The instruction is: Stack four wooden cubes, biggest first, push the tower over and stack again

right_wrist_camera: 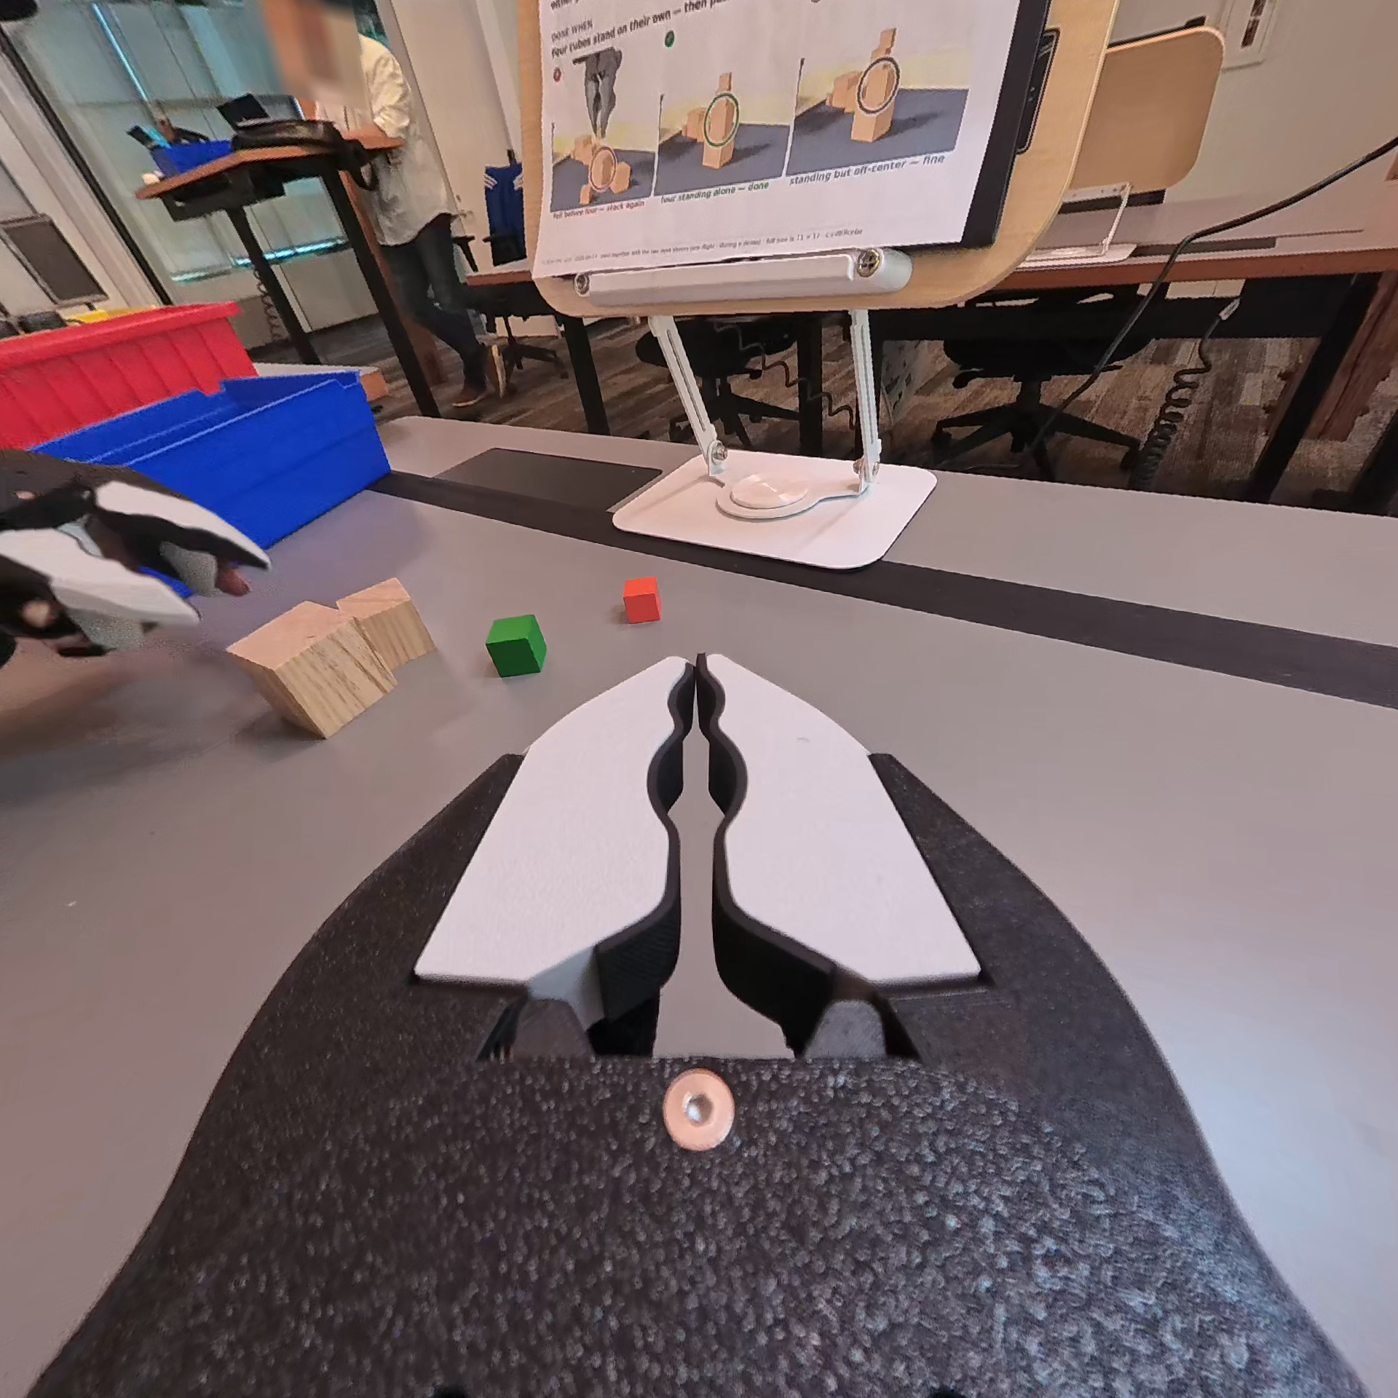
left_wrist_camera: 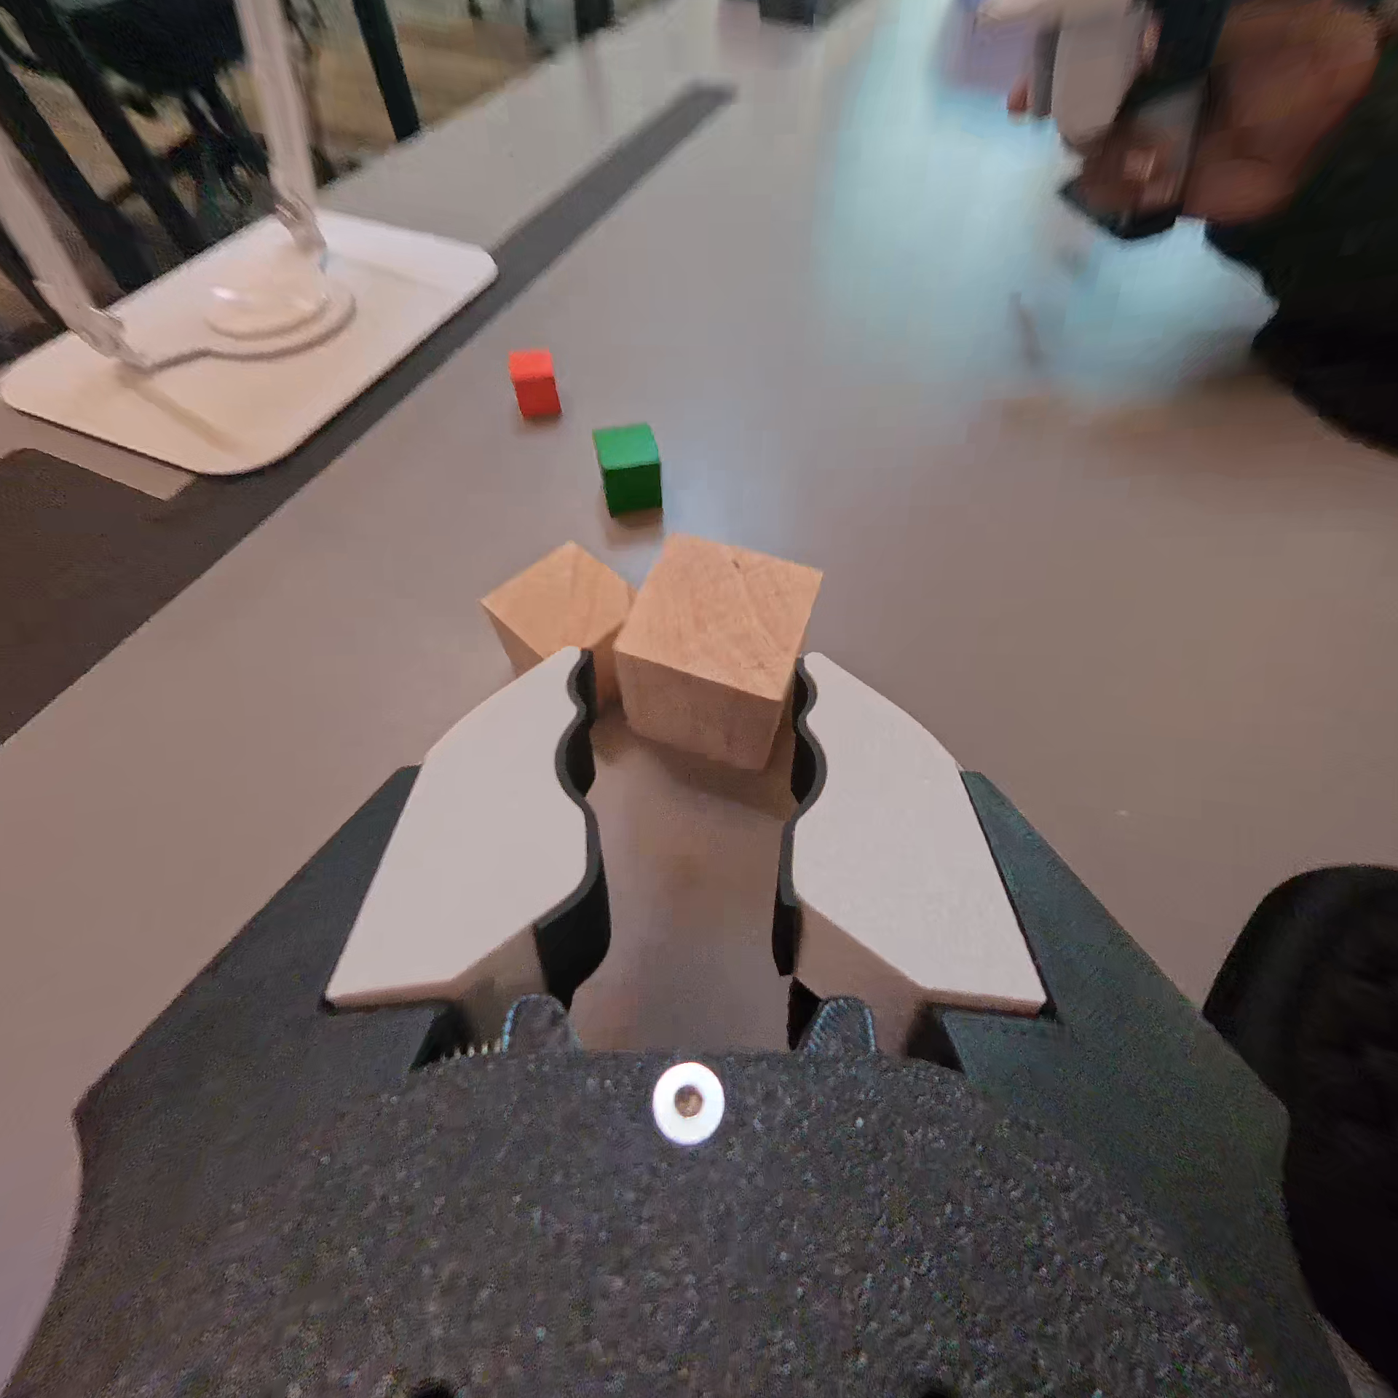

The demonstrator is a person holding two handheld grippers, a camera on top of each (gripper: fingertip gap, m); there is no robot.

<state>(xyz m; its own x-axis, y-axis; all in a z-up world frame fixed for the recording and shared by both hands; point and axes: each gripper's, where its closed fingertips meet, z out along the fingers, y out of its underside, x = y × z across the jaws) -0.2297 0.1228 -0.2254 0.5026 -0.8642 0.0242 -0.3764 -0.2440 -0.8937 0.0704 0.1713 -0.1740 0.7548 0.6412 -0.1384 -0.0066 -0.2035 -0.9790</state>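
Four cubes lie on the grey table (right_wrist_camera: 1059,756); two of bare wood, one green, one red. Your left gripper (left_wrist_camera: 690,673) stands partly open, fingers apart; the larger wooden cube (left_wrist_camera: 711,643) sits just ahead of its fingertips at 12 o'clock, tilted with one bottom edge lifted; from the right wrist view the left gripper's fingers (right_wrist_camera: 113,582) stand near that cube, apart from it, so nothing is gripped. The smaller wooden cube (left_wrist_camera: 556,616) touches the larger one at its 10 o'clock; the left fingertip (left_wrist_camera: 560,669) partly covers it. The green cube (left_wrist_camera: 628,469) lies beyond at 12 o'clock, apart from the wood; the red cube (left_wrist_camera: 535,382) lies farther, toward 11 o'clock. Your right gripper (right_wrist_camera: 696,666) has its fingers closed together on nothing, over bare table; the green cube is nearest to it, at its 10 o'clock. A white stand base (right_wrist_camera: 779,514) sits on the dark strip (right_wrist_camera: 1135,613) at 12 o'clock, carrying a board with a printed sheet (right_wrist_camera: 756,113); a blue bin (right_wrist_camera: 227,446) and red bin (right_wrist_camera: 113,363) stand at 10 o'clock.
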